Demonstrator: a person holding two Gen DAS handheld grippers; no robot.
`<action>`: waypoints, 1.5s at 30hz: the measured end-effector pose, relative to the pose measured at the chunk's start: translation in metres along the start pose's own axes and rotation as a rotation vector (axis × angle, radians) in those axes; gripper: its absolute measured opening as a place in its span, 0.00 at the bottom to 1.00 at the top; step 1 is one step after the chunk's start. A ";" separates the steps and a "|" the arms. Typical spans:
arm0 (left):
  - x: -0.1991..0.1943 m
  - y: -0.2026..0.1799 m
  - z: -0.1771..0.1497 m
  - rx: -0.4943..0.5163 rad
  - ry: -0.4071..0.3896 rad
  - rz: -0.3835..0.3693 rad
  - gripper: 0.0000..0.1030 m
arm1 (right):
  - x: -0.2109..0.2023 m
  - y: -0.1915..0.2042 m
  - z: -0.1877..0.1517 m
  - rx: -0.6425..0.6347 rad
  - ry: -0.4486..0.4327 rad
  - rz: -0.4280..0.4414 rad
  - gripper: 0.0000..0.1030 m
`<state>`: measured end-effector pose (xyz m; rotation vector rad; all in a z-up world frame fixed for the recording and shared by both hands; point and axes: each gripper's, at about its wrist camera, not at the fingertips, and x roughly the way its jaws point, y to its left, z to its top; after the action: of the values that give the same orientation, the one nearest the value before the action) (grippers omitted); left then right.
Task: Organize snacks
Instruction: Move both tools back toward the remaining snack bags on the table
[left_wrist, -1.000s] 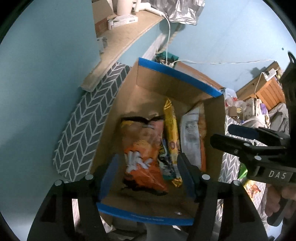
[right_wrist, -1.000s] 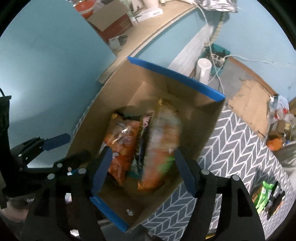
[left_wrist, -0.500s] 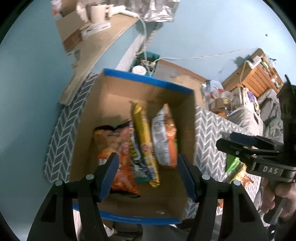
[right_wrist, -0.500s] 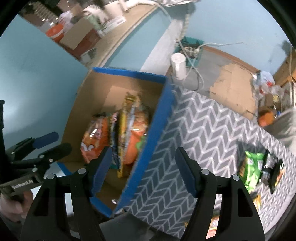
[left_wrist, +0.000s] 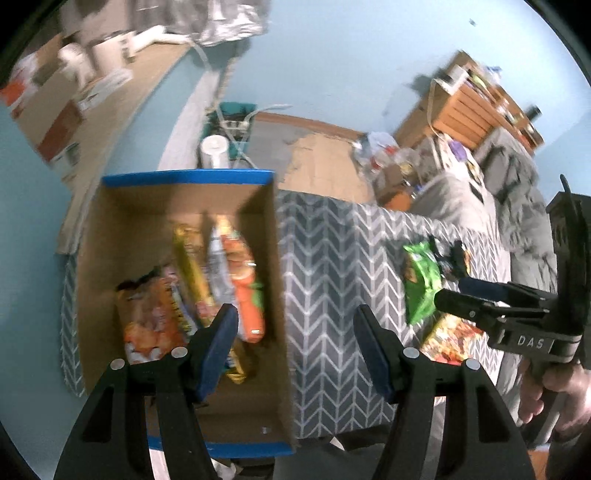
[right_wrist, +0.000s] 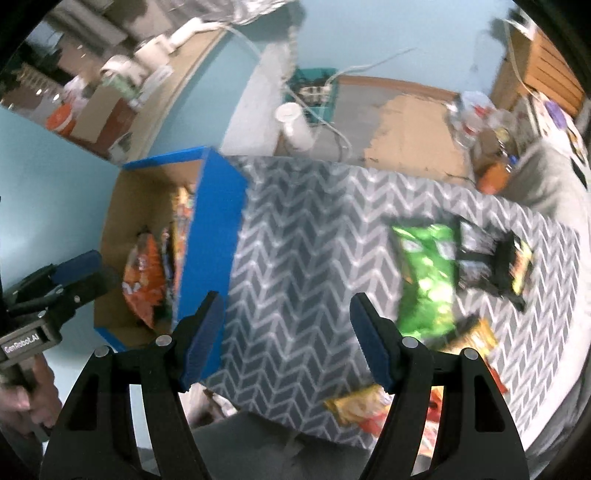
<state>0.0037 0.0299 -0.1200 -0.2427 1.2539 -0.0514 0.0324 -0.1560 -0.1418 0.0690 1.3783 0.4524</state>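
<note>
Both grippers empty over the chevron table, snacks split between box and tabletop

Biggest thing I've got in view is the table (right_wrist: 295, 266) with the grey zigzag cloth, then the cardboard box (left_wrist: 92, 258) with blue edges sitting at its left end. In the box there's an orange bag (left_wrist: 151, 321) on the left, a yellow pack (left_wrist: 190, 273) next to it, and another orange-and-white bag (left_wrist: 243, 291) by the right wall, all standing on edge. Loose on the cloth over to the right: a green bag (right_wrist: 424, 280), a dark pack (right_wrist: 484, 266) touching it, and a yellow-orange one (right_wrist: 354, 406) near the front edge. My left gripper (left_wrist: 291, 350) is hanging over the box's right wall, fingers spread, nothing in them. Right gripper (right_wrist: 286, 339) is over bare cloth just left of the green bag, also spread and empty. Pretty blurry all round.
</note>
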 end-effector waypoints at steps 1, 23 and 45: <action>0.002 -0.004 0.001 0.012 0.005 -0.004 0.64 | -0.003 -0.007 -0.003 0.017 -0.003 -0.003 0.69; 0.073 -0.155 -0.015 0.434 0.200 -0.104 0.65 | -0.036 -0.161 -0.115 0.484 -0.010 -0.104 0.70; 0.149 -0.224 -0.052 0.537 0.305 -0.115 0.66 | 0.027 -0.219 -0.139 0.618 0.038 -0.107 0.71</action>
<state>0.0223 -0.2221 -0.2277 0.1660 1.4770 -0.5333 -0.0381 -0.3762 -0.2628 0.4908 1.5092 -0.0745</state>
